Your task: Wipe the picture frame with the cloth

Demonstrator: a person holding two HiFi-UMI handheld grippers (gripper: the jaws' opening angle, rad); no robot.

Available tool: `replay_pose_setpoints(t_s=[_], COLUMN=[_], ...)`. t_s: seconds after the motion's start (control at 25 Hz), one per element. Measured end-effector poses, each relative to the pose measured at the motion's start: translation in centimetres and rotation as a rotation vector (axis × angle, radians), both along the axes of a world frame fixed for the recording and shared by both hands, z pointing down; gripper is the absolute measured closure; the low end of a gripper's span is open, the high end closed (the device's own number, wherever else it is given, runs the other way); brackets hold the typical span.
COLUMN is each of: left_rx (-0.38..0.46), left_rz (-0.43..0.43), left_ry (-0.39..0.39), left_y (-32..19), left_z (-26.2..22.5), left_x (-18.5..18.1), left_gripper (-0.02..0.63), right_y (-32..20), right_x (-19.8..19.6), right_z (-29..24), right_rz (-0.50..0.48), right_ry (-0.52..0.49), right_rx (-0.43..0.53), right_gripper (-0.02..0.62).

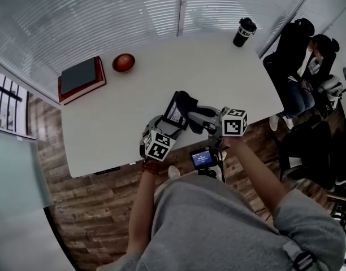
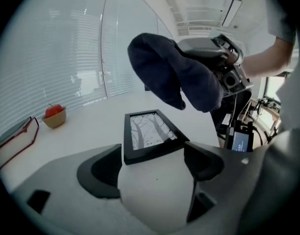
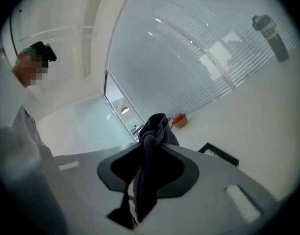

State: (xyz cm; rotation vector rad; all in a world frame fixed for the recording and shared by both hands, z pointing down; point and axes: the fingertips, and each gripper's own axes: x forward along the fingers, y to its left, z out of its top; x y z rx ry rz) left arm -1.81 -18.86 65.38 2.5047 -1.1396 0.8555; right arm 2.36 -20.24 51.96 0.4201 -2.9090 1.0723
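A black picture frame (image 2: 149, 135) with a tree picture sits tilted over the white table (image 1: 128, 112). Its near edge is between the jaws of my left gripper (image 2: 152, 154), whose pads press its two lower corners. In the head view the frame (image 1: 175, 113) is near the table's front edge, with the left gripper (image 1: 169, 125) just below it. My right gripper (image 3: 150, 148) is shut on a dark blue cloth (image 3: 158, 129), bunched up and hanging down between the jaws. The cloth (image 2: 172, 72) hovers above the frame's far end, apart from the glass. In the head view the right gripper (image 1: 192, 113) comes in from the right.
A red book (image 1: 81, 78) with a dark cover lies at the table's back left, next to a bowl with an apple (image 1: 123, 62). A dark cup (image 1: 244, 33) stands at the back right corner. A person (image 1: 300, 55) sits beyond the right edge. A small screen (image 1: 203, 158) hangs at my chest.
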Motion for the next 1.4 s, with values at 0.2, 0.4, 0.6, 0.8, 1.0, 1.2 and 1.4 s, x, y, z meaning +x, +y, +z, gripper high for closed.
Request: replay_pose_setpoints(t_s=[0.2,0.4,0.6,0.8,1.0,1.2,1.4], left_rx=[0.153,0.409,0.634,0.659,0.687,0.685,0.722], left_rz=[-0.035,-0.116,-0.229,-0.277,-0.299,-0.304,-0.315], left_ry=[0.15,0.271,0.324,0.357,0.339,0.339,0.323], left_y=[-0.5,-1.0,0.1,0.7,1.7,2.1,2.5], left_z=[-7.1,-16.8,-22.8,-22.8,-22.1,-21.8,-22.1], left_x=[-0.3,-1.2,-3.0,-2.9,-2.8,-2.6,-3.1], left_gripper=[0.217,0.249,0.314,0.336,0.382,0.414,0.467], right_y=[-0.9,0.0,1.3,2.3,3.0,3.6,4.3], right_x=[2.4,3.9,4.1,3.9,3.6,3.0,2.3], right_z=[-5.6,-9.8,-11.7,-11.5,-10.5,-9.5,-8.5], right_rz=[0.148,0.279,0.371,0.404,0.406,0.39,0.363], right_ry=[-0.016,-0.009,0.007,0.059,0.098,0.134,0.164], right_rx=[0.219,0.409,0.496,0.568,0.591,0.603,0.605], right_gripper=[0.502,0.5,0.5,0.5,0.5,0.5,0.501])
